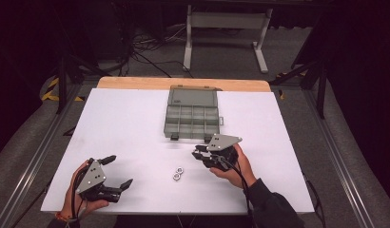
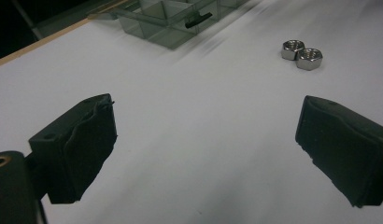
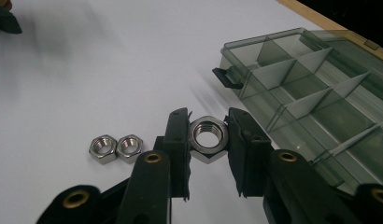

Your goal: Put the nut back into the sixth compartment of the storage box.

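Note:
My right gripper (image 3: 207,135) is shut on a steel hex nut (image 3: 208,138), held off the white table between its two black pads. In the high view that right gripper (image 1: 199,154) hangs just in front of the grey compartment box (image 1: 191,115), whose lid lies open at the back. Two more hex nuts (image 1: 177,173) lie side by side on the table, left of and below the right gripper. They are also in the right gripper view as a touching pair of nuts (image 3: 116,148). My left gripper (image 1: 118,172) rests at the front left, open wide with nothing between its jaws.
The white table (image 1: 136,123) has a wooden strip along its far edge. In the left gripper view the two nuts (image 2: 301,54) lie ahead to the right and the box (image 2: 180,18) stands farther off. A white desk frame (image 1: 226,33) stands beyond the table.

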`<state>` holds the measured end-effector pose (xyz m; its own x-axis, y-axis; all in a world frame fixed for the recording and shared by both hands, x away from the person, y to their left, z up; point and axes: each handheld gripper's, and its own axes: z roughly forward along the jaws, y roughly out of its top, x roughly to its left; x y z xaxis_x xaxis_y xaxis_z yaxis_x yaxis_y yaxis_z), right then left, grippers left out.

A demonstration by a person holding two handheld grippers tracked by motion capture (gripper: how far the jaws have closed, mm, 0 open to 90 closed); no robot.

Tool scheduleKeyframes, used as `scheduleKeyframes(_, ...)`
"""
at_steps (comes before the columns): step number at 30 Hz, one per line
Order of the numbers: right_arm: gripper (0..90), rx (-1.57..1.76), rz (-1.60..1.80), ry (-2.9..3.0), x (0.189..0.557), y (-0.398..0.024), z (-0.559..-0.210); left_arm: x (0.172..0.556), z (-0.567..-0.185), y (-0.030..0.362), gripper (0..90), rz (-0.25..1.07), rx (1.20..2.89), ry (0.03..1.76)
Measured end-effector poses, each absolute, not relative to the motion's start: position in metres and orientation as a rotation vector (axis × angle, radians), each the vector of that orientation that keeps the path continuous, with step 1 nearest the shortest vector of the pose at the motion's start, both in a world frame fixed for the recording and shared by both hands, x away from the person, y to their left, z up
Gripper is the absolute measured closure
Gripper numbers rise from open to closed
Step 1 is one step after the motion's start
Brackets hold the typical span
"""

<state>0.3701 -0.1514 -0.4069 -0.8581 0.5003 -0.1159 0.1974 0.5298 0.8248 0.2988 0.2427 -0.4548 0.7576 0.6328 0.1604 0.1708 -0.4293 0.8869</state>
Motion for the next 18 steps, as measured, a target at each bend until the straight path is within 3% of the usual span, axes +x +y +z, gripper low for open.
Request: scheduleKeyframes(18,70.8,0.603,1.225,2.386,0.412,-0.128,-0.383,0.299,-0.455,0.245,6.0,0.585,1.974,0.613)
